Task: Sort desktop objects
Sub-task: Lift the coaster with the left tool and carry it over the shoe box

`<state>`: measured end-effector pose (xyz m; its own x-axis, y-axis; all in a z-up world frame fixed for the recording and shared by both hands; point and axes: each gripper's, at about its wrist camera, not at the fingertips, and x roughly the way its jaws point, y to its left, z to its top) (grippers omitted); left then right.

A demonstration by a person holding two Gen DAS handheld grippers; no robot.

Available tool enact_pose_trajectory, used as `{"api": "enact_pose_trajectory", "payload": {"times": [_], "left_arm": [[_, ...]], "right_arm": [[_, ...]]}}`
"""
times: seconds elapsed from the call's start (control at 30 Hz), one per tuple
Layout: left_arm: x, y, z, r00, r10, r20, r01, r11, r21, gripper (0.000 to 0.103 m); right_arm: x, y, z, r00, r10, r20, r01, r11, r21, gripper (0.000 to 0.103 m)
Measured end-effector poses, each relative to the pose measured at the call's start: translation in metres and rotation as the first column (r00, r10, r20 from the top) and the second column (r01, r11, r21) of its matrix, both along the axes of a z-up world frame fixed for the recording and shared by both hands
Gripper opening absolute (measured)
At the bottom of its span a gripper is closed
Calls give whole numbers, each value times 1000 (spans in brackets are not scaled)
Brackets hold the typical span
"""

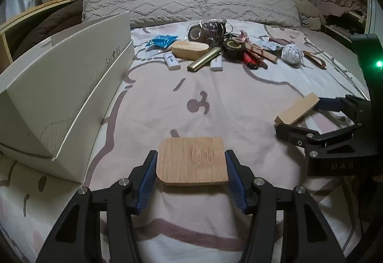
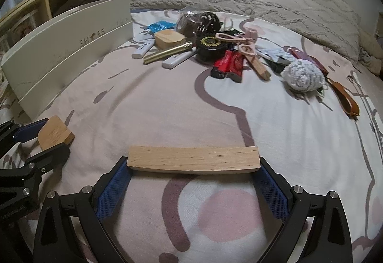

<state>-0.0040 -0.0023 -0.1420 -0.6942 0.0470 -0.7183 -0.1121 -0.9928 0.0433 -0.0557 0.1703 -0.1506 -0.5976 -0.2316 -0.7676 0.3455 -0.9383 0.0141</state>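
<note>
My left gripper (image 1: 191, 165) is shut on a flat wooden lid (image 1: 191, 160) with rounded corners, held just above the bedsheet. My right gripper (image 2: 194, 167) is shut on a long wooden block (image 2: 194, 159), gripped by its two ends. Each gripper with its piece shows in the other view: the block (image 1: 296, 110) at the right of the left wrist view, the lid (image 2: 55, 132) at the left of the right wrist view. A pile of small objects (image 1: 222, 50) lies further up the bed: a wooden box, a gold tube, white sticks, a red lighter, scissors.
An open white shoe box (image 1: 59, 100) stands on the bed to the left, also in the right wrist view (image 2: 59, 59). A ball of grey yarn (image 2: 302, 74) and a brown strap (image 2: 344, 98) lie at the right. Pillows (image 1: 191, 0) line the bedhead.
</note>
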Motion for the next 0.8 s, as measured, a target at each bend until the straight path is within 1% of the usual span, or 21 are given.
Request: {"api": "enact_pose_trajectory", "payload": {"times": [0.17,0.33,0.57,0.8], "left_arm": [[-5,3,8,1000,-3,-15,3,1000,16,55],[-13,6,21,999,-4,-37,6,999,47,55],[-28,10,48,996,-10,-88,16,997,76,55],[-40,14,79,990,-30,-135,40,997,68,55]], "right_arm": [[3,9,10,1000,-15,-16,15,999,-46,100],[6,13,25,998,-26,-57,22,998,-57,100],[0,20,49,991,-58,-121,51,997,-59,100],[-14,24,75,982,-88,-167,78,995,-65,100]]}}
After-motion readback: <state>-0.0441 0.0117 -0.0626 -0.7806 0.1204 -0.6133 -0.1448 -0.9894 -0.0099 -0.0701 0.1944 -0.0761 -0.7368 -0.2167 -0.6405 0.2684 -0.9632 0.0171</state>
